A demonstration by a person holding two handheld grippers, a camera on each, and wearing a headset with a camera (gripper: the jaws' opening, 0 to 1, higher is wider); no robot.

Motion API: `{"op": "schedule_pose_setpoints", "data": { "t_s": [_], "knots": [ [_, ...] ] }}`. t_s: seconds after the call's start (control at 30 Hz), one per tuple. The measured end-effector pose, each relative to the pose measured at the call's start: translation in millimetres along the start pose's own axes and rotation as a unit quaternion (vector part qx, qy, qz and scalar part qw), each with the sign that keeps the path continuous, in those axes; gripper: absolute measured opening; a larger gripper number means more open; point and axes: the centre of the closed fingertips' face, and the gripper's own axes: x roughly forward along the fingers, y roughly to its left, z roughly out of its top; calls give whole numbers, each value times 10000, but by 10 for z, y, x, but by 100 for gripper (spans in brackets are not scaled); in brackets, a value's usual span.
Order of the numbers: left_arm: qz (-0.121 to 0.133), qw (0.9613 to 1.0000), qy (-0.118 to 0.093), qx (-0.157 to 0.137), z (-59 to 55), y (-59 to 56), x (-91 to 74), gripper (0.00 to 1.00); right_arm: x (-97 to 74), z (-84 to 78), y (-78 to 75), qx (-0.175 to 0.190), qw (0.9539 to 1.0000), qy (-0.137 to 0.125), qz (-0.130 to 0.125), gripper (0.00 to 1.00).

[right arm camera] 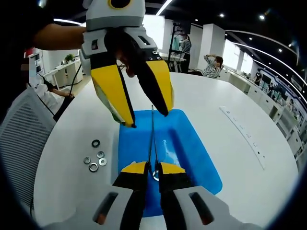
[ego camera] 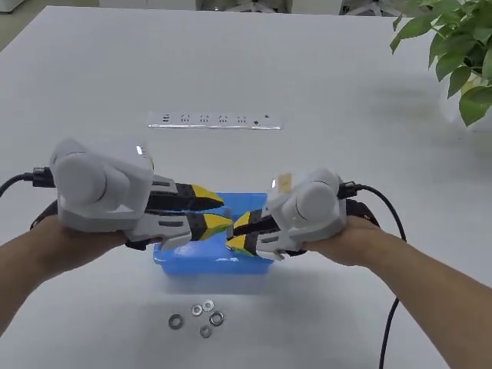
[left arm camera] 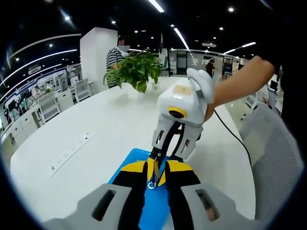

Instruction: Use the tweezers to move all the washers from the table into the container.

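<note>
You are working at a broad white table point(ego camera: 323, 92) in a large open hall lit by ceiling strips. A leafy plant point(ego camera: 453, 46) stands at the table's far right corner, and a white power strip point(ego camera: 215, 121) lies flat across the middle, beyond your hands.

The gripper views show the hall behind the table. The left gripper view has rows of desks and a person in a striped top behind the plant. The right gripper view has a mesh-backed chair point(right arm camera: 24, 129) beside the table and more people standing far off. The head view shows the table itself, with both your forearms coming in from the lower corners.

The blue container point(ego camera: 211, 261) sits on the table directly beneath both grippers, which face each other tip to tip above it.

From the right gripper view, your left gripper point(right arm camera: 148, 119) has its yellow-and-black fingers point(right arm camera: 112, 93) spread apart. Your right gripper point(right arm camera: 153, 167) has its jaws pinched together on the butt end of the tweezers point(right arm camera: 153, 139). The thin shaft runs forward over the container, and its far end reaches up into the gap between the left jaws. I cannot tell whether it touches either one.

Five washers point(ego camera: 198, 314) lie in a loose cluster on the bare table just on your side of the container, outside it and well below both grippers.
</note>
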Motion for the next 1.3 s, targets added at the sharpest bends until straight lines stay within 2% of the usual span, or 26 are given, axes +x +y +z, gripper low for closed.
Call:
{"op": "schedule_pose_setpoints", "data": {
  "t_s": [0.47, 0.67, 1.07, 1.3],
  "knots": [
    [-205, 9994, 164, 233, -47, -16, 94, 8, 12, -20, 5, 11, 10000, -4, 33, 10],
    [-281, 9988, 170, 364, -47, -28, 103, 7, 10, -28, 5, 22, 10000, -10, 29, 11],
    [-288, 9987, 185, 390, -38, -31, 93, 5, -11, -18, 14, -4, 10000, 24, 15, 13],
    [-250, 9988, 198, 380, -16, -26, 70, 5, -66, 45, -2, 45, 10000, -37, -22, 15]
  ]
}}
